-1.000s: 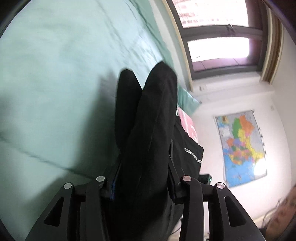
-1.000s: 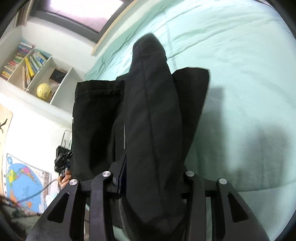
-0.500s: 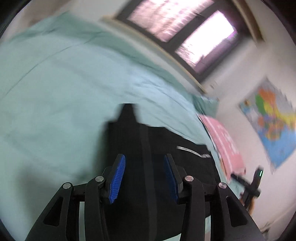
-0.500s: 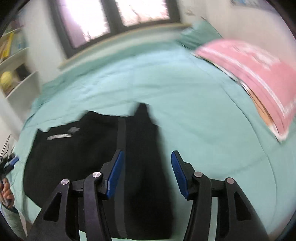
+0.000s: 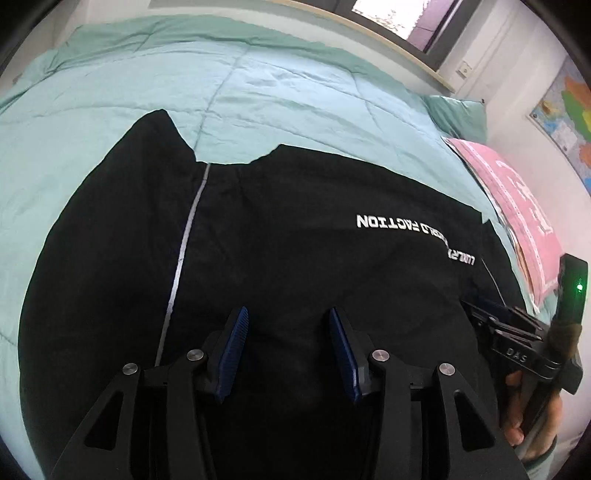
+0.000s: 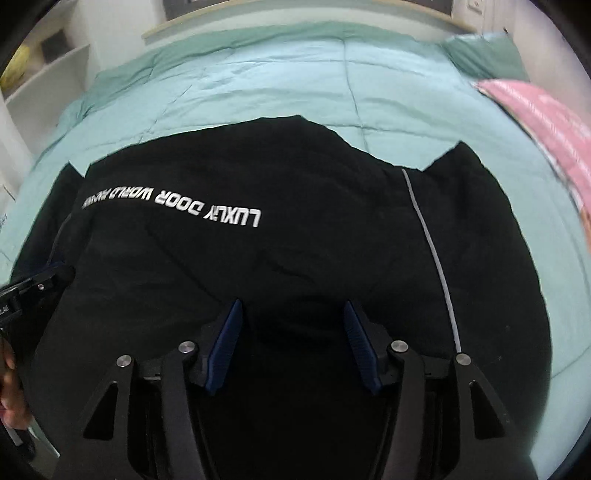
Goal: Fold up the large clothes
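Jaws are standing wide on both sides, nothing between them. The left gripper is hanging over the near part of the black garment, its blue pads showing bare, with dark cloth lying flat below. The right gripper is doing the same over the garment from its own side, blue pads bare and apart.

Garment is lying spread out on the bed, covering the near half of the mint-green cover. A thin pale stripe is running away from the camera on the left-hand side of the left view; in the right view a stripe is showing on the right-hand side. White lettering is reading upside down across the cloth further out, and it is showing in the left view too.

At the right edge of the left view, a hand is gripping the other tool's handle, a green light glowing on it.

Beyond the garment's far edge, bare green cover is stretching to the wall. A pink item is lying at the bed's right side, a map is hanging on the wall past it, and a window is sitting above the far edge.
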`<state>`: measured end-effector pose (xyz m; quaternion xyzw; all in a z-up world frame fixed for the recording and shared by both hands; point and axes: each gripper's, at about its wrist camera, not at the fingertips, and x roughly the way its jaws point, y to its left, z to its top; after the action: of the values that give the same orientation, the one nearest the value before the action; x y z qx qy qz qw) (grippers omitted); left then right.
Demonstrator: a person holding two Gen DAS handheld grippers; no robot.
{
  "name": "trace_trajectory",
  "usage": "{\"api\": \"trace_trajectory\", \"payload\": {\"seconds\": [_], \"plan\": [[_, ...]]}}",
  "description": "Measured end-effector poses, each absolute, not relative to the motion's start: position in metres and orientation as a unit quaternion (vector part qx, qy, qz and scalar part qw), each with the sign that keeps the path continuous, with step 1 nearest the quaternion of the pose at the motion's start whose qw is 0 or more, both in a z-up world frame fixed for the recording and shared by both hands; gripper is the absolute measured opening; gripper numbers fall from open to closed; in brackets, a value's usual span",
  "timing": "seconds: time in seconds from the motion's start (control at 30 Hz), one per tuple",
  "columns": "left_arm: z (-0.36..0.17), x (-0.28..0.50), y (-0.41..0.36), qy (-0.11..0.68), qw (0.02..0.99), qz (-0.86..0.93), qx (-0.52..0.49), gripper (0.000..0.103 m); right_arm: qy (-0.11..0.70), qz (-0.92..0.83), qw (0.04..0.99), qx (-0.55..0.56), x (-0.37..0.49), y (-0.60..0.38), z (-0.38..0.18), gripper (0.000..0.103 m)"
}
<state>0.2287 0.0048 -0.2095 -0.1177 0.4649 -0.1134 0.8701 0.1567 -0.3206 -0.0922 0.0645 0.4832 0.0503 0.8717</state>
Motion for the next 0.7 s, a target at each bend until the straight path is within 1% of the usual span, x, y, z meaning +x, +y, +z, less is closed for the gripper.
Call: {"api": "trace_trajectory", "payload": {"seconds": [0.07,0.2,0.33,0.4,0.43,0.47,0.5,0.53,0.57,0.6,0.7], "plan": [[-0.206,0.228,0.001,0.459,0.875,-0.11,-0.105,0.047,0.477,0.05,0.874,0.076,0.154,-0.321,-0.087,0.06],[-0.181,0.209,-0.002,0.436,0.892,-0.09,-0.081,0.047,0.467,0.045,0.878,0.09,0.14,-0.322,-0.073,0.06],[-0.146,0.183,-0.004,0.391,0.916,-0.066,-0.053,0.047,0.434,0.042,0.894,0.102,0.113,-0.328,-0.041,0.061],[-0.124,0.164,-0.004,0.361,0.93,-0.052,-0.041,0.048,0.418,0.039,0.902,0.099,0.1,-0.326,-0.024,0.064],[-0.113,0.155,-0.004,0.349,0.935,-0.049,-0.038,0.049,0.412,0.041,0.904,0.103,0.093,-0.325,-0.016,0.066],[-0.103,0.149,-0.006,0.337,0.939,-0.051,-0.037,0.054,0.408,0.055,0.903,0.12,0.086,-0.326,-0.009,0.072],[-0.096,0.141,-0.006,0.327,0.943,-0.056,-0.036,0.057,0.404,0.071,0.902,0.137,0.08,-0.327,-0.004,0.076],[-0.089,0.134,-0.006,0.316,0.946,-0.063,-0.036,0.059,0.396,0.085,0.902,0.151,0.075,-0.326,0.004,0.076],[-0.082,0.126,-0.006,0.308,0.948,-0.072,-0.037,0.064,0.39,0.088,0.904,0.153,0.072,-0.321,0.013,0.076],[-0.074,0.118,-0.005,0.299,0.95,-0.08,-0.039,0.065,0.387,0.087,0.906,0.149,0.064,-0.322,0.019,0.076],[-0.056,0.099,-0.008,0.278,0.957,-0.074,-0.026,0.065,0.367,0.082,0.916,0.136,0.045,-0.315,0.04,0.076]]}}
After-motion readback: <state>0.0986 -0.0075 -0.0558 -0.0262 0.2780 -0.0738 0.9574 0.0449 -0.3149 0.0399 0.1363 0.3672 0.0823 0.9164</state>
